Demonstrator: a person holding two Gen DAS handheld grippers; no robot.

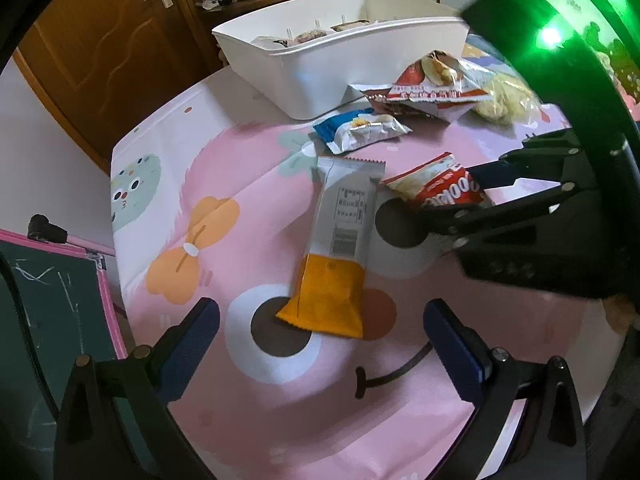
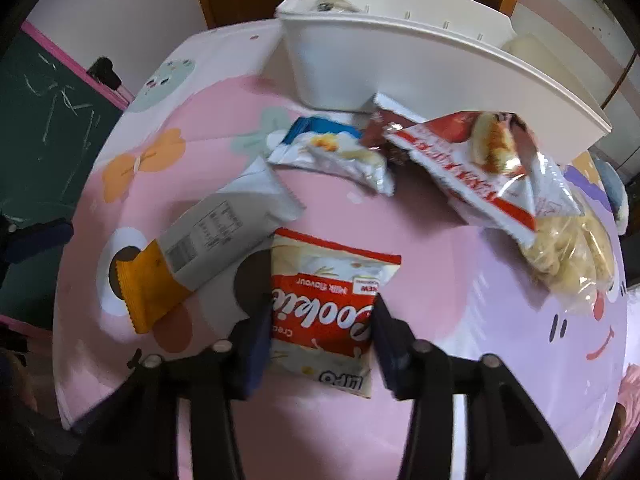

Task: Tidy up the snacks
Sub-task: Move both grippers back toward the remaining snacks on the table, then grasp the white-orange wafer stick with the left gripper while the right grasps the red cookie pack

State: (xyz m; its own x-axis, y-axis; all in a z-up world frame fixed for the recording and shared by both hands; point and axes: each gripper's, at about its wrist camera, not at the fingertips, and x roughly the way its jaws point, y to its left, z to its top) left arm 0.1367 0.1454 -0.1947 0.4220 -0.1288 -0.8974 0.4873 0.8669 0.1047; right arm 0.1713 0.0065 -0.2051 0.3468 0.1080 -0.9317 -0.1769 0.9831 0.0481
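Note:
My right gripper is shut on a red-and-white cookie packet, its fingers pressing both sides; it also shows in the left wrist view. My left gripper is open and empty, just in front of the orange end of a grey-and-orange snack bar, which also shows in the right wrist view. A blue-and-white packet, a red-and-white bread packet and a clear bag of yellow puffs lie before the white bin.
The white bin holds several snacks in divided sections. The table has a pink cartoon cloth. A green chalkboard stands to the left, below the table edge. A wooden door is behind.

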